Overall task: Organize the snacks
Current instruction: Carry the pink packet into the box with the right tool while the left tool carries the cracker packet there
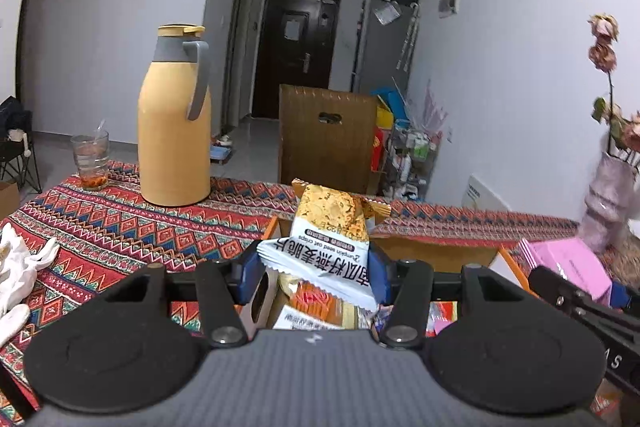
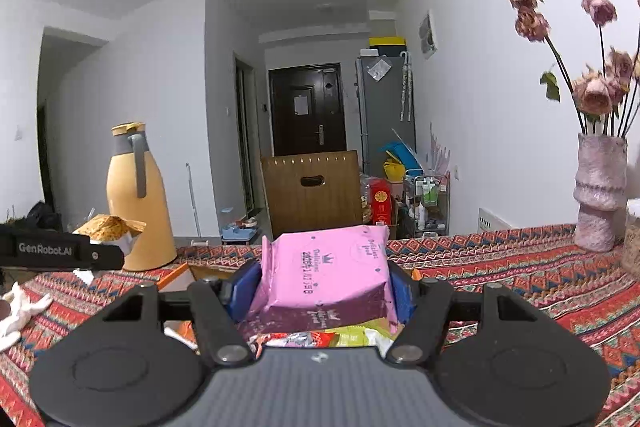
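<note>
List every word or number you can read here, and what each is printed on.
"Pumpkin seed oat crisps": white snack packet in the left tool, seen upside down.
"Delicious food": pink packet in the right tool.
"GenRobot.AI": left tool's side.
Chinese characters and pink packet's date: too blurred to read.

A lived-in home, seen from a table under a patterned cloth [image 1: 120, 223] with a yellow thermos jug [image 1: 174, 131] and a vase of dried roses [image 2: 598, 195]. Beyond stand a wooden chair [image 2: 314, 187], a grey fridge [image 2: 384, 115] and a dark entrance door [image 2: 306, 107] closing a white-walled hallway.
</note>
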Available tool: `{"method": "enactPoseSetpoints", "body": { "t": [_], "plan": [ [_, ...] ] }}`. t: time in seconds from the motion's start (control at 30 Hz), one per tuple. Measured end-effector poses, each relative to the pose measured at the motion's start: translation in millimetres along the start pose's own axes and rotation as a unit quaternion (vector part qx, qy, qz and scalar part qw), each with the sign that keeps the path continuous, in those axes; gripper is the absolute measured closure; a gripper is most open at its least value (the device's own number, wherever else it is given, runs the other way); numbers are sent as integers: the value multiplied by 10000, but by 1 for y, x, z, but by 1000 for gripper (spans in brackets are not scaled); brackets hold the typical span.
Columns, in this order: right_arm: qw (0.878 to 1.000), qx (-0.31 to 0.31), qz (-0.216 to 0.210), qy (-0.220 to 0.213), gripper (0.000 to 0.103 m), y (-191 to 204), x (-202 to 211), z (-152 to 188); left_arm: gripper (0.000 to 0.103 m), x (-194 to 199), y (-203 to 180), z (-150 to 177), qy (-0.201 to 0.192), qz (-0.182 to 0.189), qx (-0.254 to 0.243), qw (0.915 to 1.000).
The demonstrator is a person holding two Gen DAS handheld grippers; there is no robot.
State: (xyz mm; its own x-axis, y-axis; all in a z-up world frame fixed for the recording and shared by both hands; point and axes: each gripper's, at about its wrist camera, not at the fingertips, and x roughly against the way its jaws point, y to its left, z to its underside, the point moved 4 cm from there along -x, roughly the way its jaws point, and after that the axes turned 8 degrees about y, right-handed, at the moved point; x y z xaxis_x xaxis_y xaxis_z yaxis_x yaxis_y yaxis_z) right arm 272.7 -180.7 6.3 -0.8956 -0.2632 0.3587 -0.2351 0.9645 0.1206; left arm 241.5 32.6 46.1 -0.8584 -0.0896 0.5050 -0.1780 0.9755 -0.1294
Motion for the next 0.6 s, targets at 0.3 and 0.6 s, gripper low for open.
{"method": "enactPoseSetpoints", "body": {
  "t": [0.3,0.6],
  "plan": [
    [9993,-44,-70,370,38,-6,-25,21,49,-32,12,17,261,27,45,9996],
    [9978,27,-57,658,37,-1,-35,36,49,-39,9,30,408,38,-38,9992]
  ]
}}
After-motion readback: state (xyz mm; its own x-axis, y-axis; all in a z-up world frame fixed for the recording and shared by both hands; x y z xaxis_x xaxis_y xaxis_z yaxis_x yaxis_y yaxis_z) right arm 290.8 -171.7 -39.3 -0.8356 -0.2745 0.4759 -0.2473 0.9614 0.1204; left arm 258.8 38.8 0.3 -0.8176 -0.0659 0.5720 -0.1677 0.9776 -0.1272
